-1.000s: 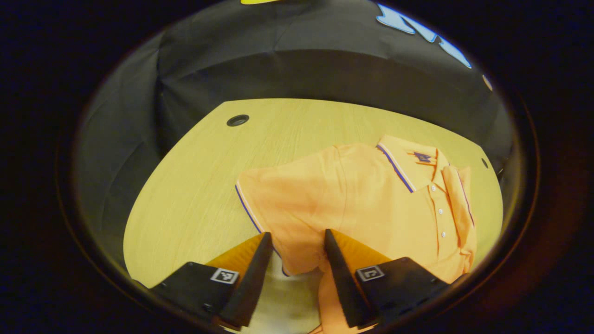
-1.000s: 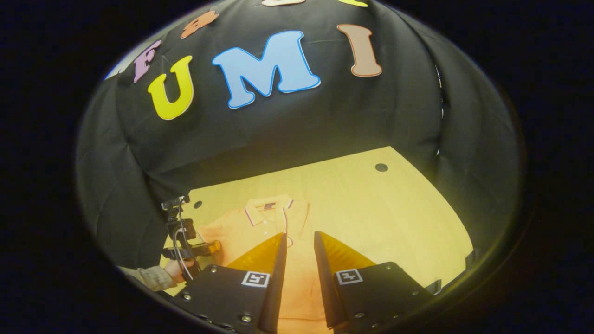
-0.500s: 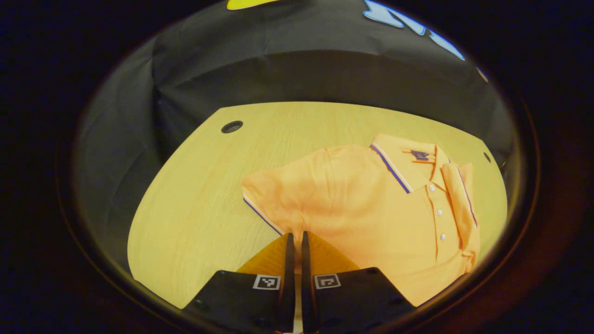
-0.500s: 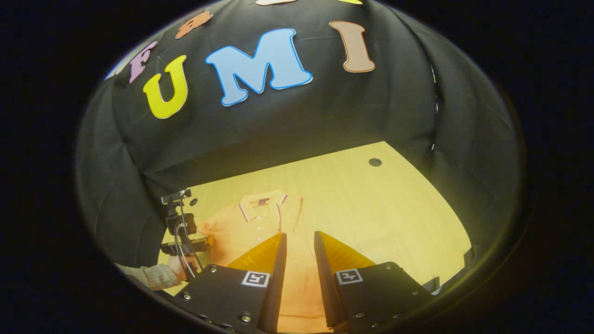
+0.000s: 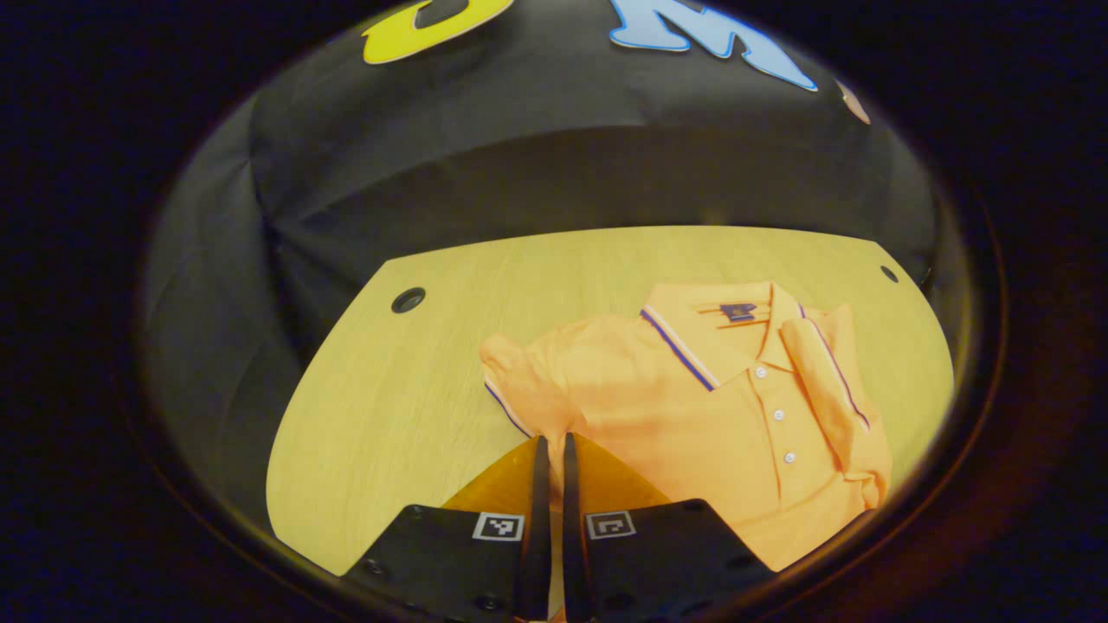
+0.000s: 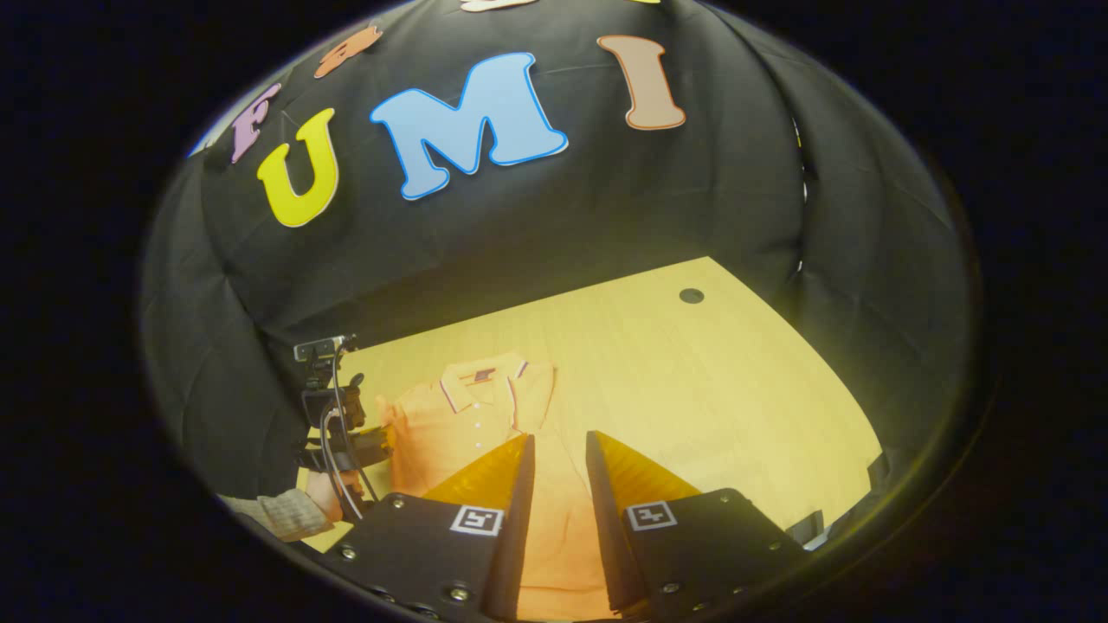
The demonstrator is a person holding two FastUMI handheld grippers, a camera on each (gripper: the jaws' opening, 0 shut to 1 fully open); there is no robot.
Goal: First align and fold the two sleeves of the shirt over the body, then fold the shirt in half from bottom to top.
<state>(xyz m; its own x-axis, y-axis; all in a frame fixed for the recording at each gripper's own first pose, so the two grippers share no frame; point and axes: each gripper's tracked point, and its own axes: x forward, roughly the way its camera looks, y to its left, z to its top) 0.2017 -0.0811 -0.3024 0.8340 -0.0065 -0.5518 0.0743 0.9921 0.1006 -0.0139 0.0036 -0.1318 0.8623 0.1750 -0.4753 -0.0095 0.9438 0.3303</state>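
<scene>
An orange polo shirt (image 5: 692,407) with a blue-striped collar lies face up on the wooden table (image 5: 389,415). My left gripper (image 5: 550,439) is shut on the edge of the shirt's near sleeve (image 5: 519,381), which is bunched and raised off the table. The other sleeve (image 5: 831,372) lies folded over the buttoned front. In the right gripper view, my right gripper (image 6: 558,437) hovers over the shirt's lower body (image 6: 554,519), its fingers a narrow gap apart with nothing gripped. The left gripper (image 6: 381,446) shows there at the shirt's left side, held by a hand (image 6: 325,497).
The table has round cable holes (image 5: 408,300) near its far corners, another hole (image 6: 691,295) at the right. Black cloth walls close the table in on three sides. Bare wood (image 6: 710,389) stretches right of the shirt.
My left gripper went from open around the sleeve edge to shut on it, then drew the sleeve up and inward, bunching it. The right gripper has hardly moved.
</scene>
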